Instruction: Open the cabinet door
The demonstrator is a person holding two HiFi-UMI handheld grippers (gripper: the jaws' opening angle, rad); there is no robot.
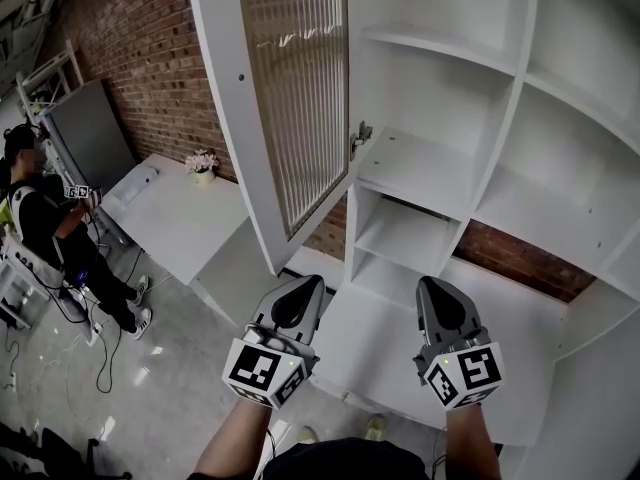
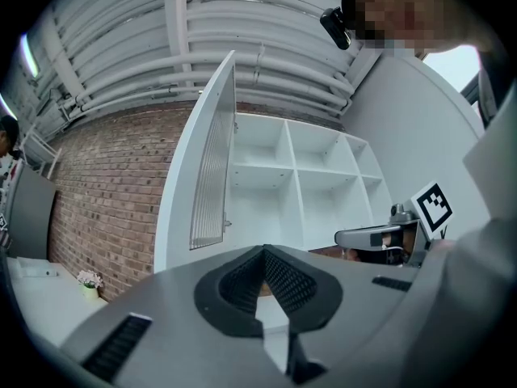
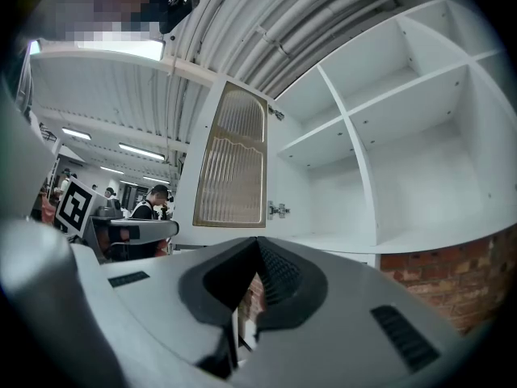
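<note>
The cabinet door [image 1: 290, 98], a white frame with a ribbed glass panel, stands swung well out from the white cabinet [image 1: 518, 108]. It hangs on its hinge [image 1: 360, 136] at the left edge of the open compartments, so the shelves behind it are in full view. As I judge it, the opening is done and little or nothing is left.

The left gripper [image 1: 304, 286] and the right gripper [image 1: 432, 288] sit low in front of the cabinet's lower shelf, side by side and apart from the door. Neither touches it. Each has its jaws pressed together with nothing between them.

Off to the left, a person [image 1: 40, 218] stands near a small flower pot [image 1: 203, 164] on a white table [image 1: 170, 218] by the brick wall [image 1: 130, 38].
</note>
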